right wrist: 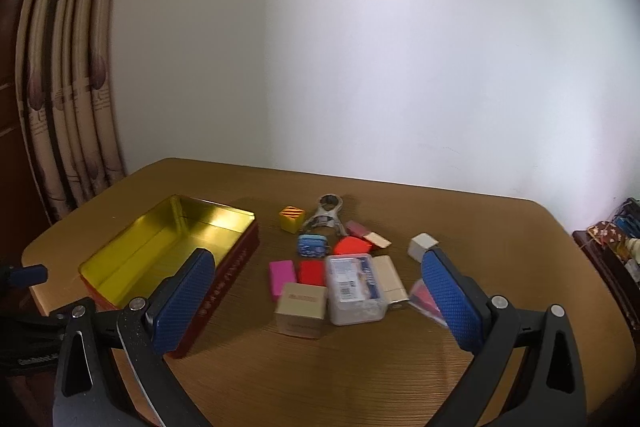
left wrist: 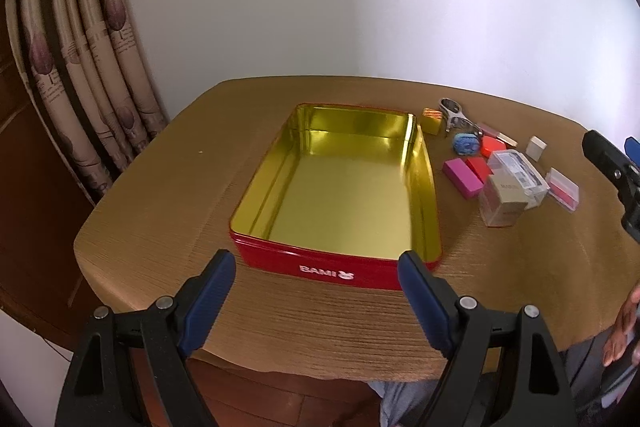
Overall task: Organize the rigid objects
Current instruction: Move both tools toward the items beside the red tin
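Both hand-held grippers are open and hold nothing: the left point(left wrist: 316, 281) faces the empty tin point(left wrist: 340, 195) just ahead, the right point(right wrist: 320, 291) faces the small objects point(right wrist: 340, 267) ahead, probably to pick one

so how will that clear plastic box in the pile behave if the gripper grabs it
The clear plastic box looks rigid with smooth, glossy walls, so it may slip between the pads. It seems to rest partly on the beige box, so lifting could nudge that neighbour. Probably light for its size, though its contents are unclear.
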Tool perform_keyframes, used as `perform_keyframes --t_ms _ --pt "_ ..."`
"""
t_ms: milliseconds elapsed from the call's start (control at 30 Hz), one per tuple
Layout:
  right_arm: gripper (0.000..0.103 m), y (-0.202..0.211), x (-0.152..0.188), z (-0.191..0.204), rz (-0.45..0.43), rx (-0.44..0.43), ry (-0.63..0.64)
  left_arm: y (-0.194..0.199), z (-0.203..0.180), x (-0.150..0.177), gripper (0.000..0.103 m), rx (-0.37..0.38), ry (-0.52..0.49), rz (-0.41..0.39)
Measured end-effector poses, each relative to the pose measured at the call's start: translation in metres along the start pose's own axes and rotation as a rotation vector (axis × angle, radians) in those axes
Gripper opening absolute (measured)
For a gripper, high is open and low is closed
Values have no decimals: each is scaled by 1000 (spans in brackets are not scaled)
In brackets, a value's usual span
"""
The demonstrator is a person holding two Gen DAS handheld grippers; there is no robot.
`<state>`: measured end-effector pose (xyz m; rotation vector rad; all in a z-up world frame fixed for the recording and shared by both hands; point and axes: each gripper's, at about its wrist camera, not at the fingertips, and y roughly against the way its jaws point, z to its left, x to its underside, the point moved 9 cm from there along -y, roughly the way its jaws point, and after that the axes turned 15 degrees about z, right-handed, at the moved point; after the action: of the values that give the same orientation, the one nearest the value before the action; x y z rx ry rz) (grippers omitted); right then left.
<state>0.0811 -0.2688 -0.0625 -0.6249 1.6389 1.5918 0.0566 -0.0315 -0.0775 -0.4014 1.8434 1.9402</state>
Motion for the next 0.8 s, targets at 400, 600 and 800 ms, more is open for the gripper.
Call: perform_keyframes --t_ms 400,600,800 --pt "103 -3 21 -98 49 92 -122 5 -62 13 86 15 -118 31" --pt "103 -3 28 -151 56 146 -195 0 -90 17 86 26 -155 56" --pt "103 -8 40 -186 85 166 -241 -8 -110 18 86 53 -161 91"
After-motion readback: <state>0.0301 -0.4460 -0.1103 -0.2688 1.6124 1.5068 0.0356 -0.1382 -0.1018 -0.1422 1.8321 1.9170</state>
